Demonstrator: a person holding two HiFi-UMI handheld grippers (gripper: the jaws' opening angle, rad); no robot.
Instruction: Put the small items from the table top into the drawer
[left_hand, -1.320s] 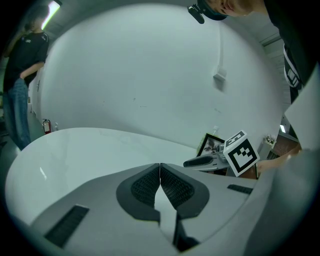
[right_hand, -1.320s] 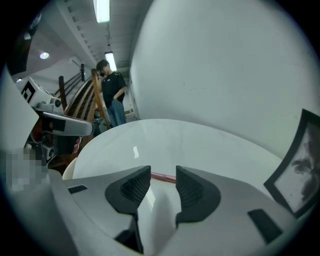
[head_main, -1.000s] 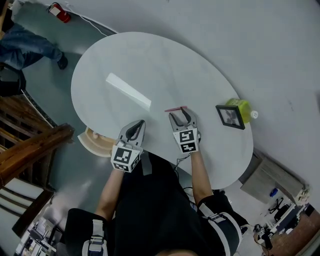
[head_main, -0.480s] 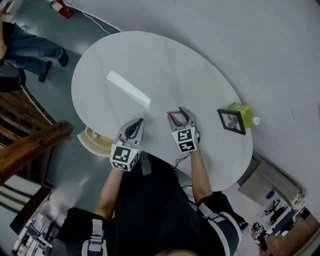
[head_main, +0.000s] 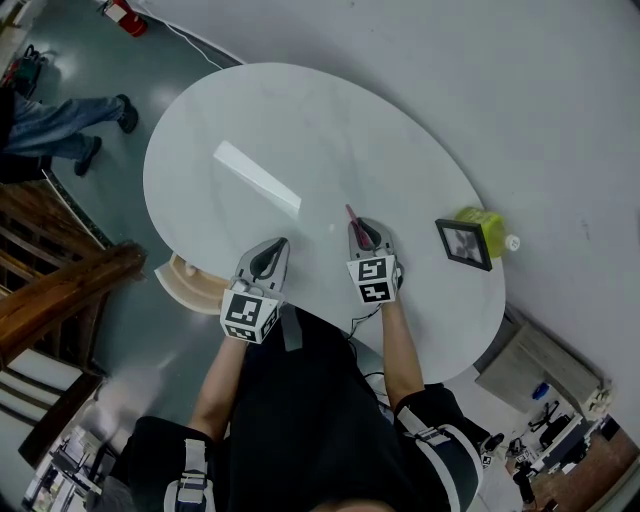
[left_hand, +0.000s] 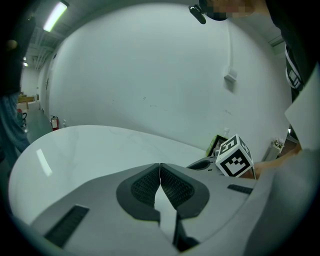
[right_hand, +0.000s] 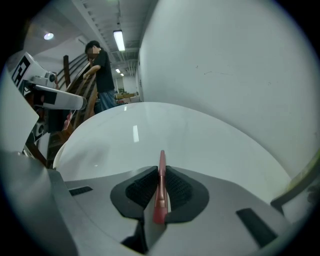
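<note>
Slender red pen-like stick (head_main: 352, 215), clamped between the ribbed pads of the right gripper (head_main: 363, 233), whose jaws have just been closing on it; it lies along the jaws' line, its tip projecting beyond them over the white oval surface (head_main: 300, 130). Small black picture frame (head_main: 463, 243) and yellow-green box (head_main: 480, 217), just beside each other near the surface's right edge. Pale, curved drawer (head_main: 178, 285) stands open under the near-left edge.
</note>
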